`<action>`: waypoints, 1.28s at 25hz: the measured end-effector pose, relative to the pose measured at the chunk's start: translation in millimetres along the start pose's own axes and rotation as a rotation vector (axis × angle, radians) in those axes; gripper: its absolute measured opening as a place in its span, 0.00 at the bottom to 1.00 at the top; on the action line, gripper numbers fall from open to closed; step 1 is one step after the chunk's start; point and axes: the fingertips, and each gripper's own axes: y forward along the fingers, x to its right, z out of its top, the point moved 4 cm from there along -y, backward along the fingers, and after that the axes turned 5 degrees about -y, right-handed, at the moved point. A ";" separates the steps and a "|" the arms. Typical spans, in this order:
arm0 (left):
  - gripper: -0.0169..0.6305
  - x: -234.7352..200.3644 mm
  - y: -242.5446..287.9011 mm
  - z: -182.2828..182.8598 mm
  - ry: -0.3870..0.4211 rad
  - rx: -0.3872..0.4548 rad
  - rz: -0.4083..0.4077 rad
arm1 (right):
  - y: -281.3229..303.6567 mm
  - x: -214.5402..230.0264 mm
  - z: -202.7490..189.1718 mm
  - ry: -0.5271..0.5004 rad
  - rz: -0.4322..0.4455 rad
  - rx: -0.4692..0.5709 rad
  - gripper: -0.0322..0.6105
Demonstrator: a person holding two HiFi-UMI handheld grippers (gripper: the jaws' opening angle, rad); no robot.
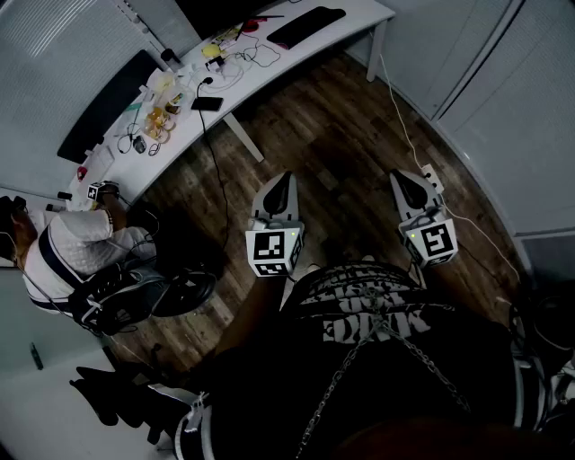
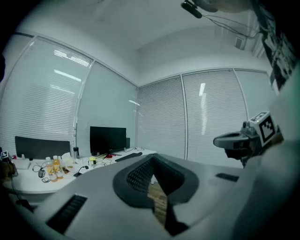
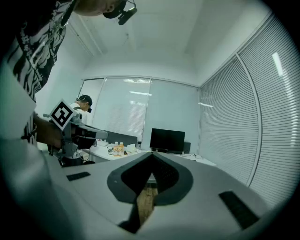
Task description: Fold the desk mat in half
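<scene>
Left gripper and right gripper: jaws closed, empty, held level above the floor, well short of the desk. No desk mat is identifiable in any view. Risk: on approach to the desk, the grippers may snag its cables or topple bottles, since clutter covers it.

The camera on my head looks steeply down past my chest onto the wood floor, with my left gripper and right gripper close below. Each gripper's camera sits just behind its own jaws and looks level across the room. All three views share the white desk, and each gripper view catches the other gripper.
</scene>
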 end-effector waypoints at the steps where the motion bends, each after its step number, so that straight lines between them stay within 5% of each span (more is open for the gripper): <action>1: 0.04 -5.5 -3.0 -1.8 -0.011 0.000 -0.008 | 1.6 -5.0 -2.1 0.003 -0.010 0.000 0.05; 10: 0.04 -40.0 -13.5 -16.0 -0.069 0.024 -0.045 | 15.1 -45.9 -3.6 0.035 -0.049 -0.026 0.05; 19: 0.04 -46.0 19.4 -27.3 -0.092 -0.016 -0.025 | 40.6 -32.2 -17.1 0.070 -0.020 -0.017 0.05; 32: 0.04 -7.0 176.9 -1.3 -0.086 -0.001 -0.014 | 122.6 105.9 -46.0 0.044 0.095 0.002 0.05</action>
